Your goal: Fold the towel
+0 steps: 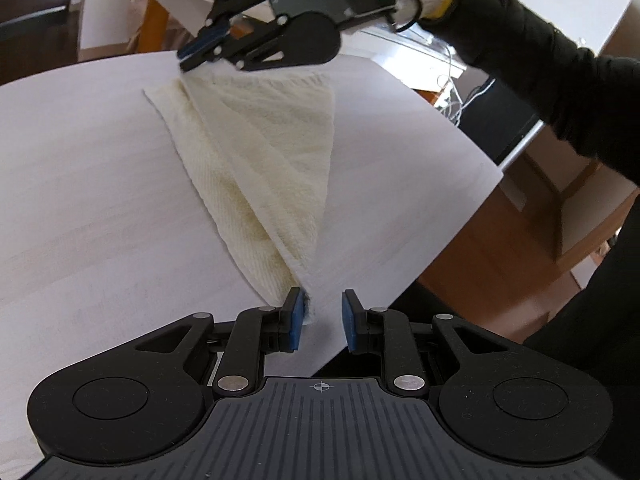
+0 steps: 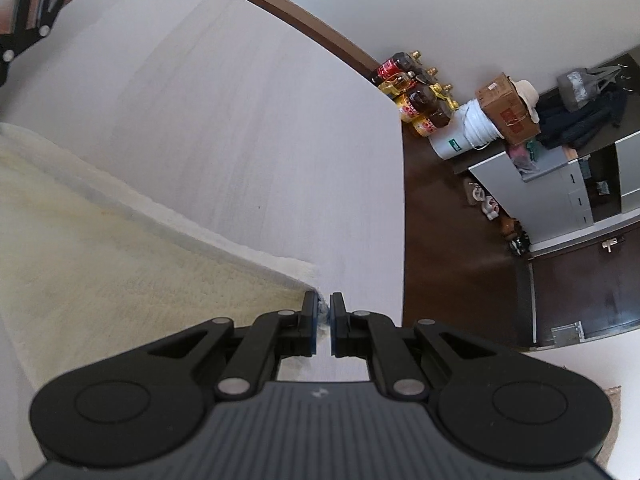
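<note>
mid-fold: right gripper (image 1: 192, 56), at 11 o'clock, pinches a towel (image 1: 256, 160) corner; left gripper (image 1: 320, 320) stands narrowly apart, unclamped. next, lay that corner flat on the tabletop (image 1: 80, 200).

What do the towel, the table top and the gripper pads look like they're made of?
Towel: cream woven cotton, probably terry, going by its ribbed weave and fuzzy edges. Table: pale matte top with faint wood grain, likely laminate or whitewashed wood; which one is unclear. Left gripper pads: blue, dull, rubber- or foam-like, on black moulded plastic fingers.
</note>
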Demonstrator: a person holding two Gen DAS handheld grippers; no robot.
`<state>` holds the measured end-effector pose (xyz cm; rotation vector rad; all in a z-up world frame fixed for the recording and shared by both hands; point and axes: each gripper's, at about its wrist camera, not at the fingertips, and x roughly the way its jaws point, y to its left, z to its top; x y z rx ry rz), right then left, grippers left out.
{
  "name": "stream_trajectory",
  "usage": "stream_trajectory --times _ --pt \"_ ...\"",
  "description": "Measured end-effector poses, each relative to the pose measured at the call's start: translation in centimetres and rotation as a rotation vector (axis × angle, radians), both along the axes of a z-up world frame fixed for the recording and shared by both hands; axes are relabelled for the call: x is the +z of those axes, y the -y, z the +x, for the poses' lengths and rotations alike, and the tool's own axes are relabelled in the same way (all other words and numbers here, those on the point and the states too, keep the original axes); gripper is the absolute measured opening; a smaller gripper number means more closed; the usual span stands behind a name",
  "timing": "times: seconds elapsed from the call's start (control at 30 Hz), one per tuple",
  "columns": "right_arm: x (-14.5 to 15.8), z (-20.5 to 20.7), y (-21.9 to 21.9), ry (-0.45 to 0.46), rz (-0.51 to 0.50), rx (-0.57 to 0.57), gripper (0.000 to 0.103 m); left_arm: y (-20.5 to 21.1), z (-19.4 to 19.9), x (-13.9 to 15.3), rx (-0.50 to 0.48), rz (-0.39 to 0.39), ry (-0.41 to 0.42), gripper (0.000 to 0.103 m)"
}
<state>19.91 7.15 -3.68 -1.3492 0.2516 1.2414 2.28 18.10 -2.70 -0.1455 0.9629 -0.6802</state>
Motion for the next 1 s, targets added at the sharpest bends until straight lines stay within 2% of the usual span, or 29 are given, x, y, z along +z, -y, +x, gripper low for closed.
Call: stream_trajectory --times 0.07,0.13,0.37,0.43,0.57,0.67,0.77,0.87,0.93,1.0 --pt "-0.5 0.1 -0.3 -0.003 0.004 -0.007 0.019 -0.1 -0.1 -0.1 0.007 -0.009 -0.003 0.023" --pt "-0.9 0.3 -0.5 0.022 0.044 -0.027 0.023 -0.2 0.0 -0.1 0.016 -0.019 -0.008 0.023" --pt "1.5 2.7 2.7 -0.065 0.205 -0.248 0.023 0.1 0.0 0.0 0.038 -0.032 -0.009 0.023" --pt "2.5 3.5 4.9 -0.124 0.251 -0.368 0.025 0.1 0.0 0.0 0.044 -0.033 -0.012 0.023" --pt "2.7 3.4 8.5 -0.240 0.282 -0.516 0.025 0.0 -0.2 0.2 0.037 -0.029 -0.017 0.028" --pt "2.7 2.6 10.4 -0.300 0.267 -0.572 0.025 0.1 -0.4 0.3 0.034 -0.031 -0.024 0.030" --pt "2.0 2.0 11.8 -0.309 0.243 -0.613 0.024 0.3 -0.6 0.4 0.022 -0.019 -0.024 0.030" --pt "1.5 2.3 13.1 -0.337 0.253 -0.647 0.024 0.5 -0.8 0.4 0.011 -0.012 -0.026 0.030" --pt "1.7 3.1 14.6 -0.377 0.298 -0.690 0.025 0.7 -0.9 0.4 0.004 -0.008 -0.030 0.030" --pt "1.9 3.4 15.9 -0.380 0.320 -0.717 0.026 0.9 -0.9 0.6 -0.003 -0.003 -0.034 0.030"
